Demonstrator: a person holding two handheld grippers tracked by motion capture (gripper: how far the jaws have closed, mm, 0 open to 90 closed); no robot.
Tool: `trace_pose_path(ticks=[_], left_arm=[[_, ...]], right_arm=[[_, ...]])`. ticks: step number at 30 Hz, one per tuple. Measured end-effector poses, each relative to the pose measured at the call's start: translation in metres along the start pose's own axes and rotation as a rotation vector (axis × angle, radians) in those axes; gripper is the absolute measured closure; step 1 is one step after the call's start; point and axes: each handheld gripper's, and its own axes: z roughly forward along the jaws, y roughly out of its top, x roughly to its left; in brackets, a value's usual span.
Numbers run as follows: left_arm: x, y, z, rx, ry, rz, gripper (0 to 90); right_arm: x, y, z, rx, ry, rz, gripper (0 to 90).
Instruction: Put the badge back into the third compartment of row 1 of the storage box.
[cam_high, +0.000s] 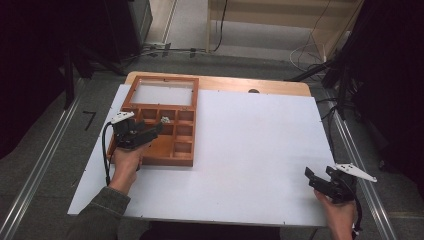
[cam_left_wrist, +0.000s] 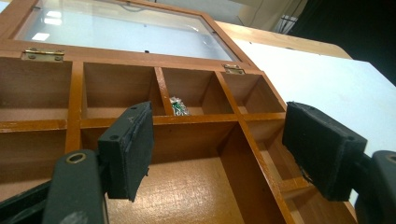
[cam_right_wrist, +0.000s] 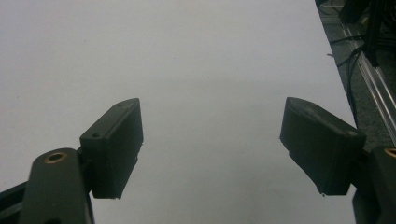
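Observation:
A wooden compartment box (cam_high: 167, 161) lies at the left of the white table (cam_high: 250, 150), its glass lid (cam_high: 161, 93) swung open and flat behind it. A small silvery-green object (cam_high: 164, 119) rests in a back-row compartment. My left gripper (cam_high: 154, 131) hovers open over the box's left side. In the left gripper view its jaws (cam_left_wrist: 219, 140) stand wide above a large compartment, with the small object (cam_left_wrist: 178, 107) farther ahead behind a divider (cam_left_wrist: 196, 119). My right gripper (cam_high: 320, 172) is open near the table's front right corner, above bare white surface (cam_right_wrist: 187, 56), with nothing between its fingers (cam_right_wrist: 212, 140).
A wooden tabletop edge (cam_high: 280, 86) shows behind the white board. Metal rails (cam_high: 45, 160) run along both sides on the floor. Cables (cam_high: 305, 52) and black stands (cam_high: 345, 75) sit at the back right. The table's right edge (cam_right_wrist: 338, 79) is close to my right gripper.

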Motion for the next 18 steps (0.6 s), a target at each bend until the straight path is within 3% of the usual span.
trace_pose_path(ticks=[18], left_arm=[[-0.006,-0.004,-0.012,-0.018,-0.030,-0.002,23.8]], right_arm=[[0.000,-0.001,-0.001,0.002,0.000,0.003,19.3]])
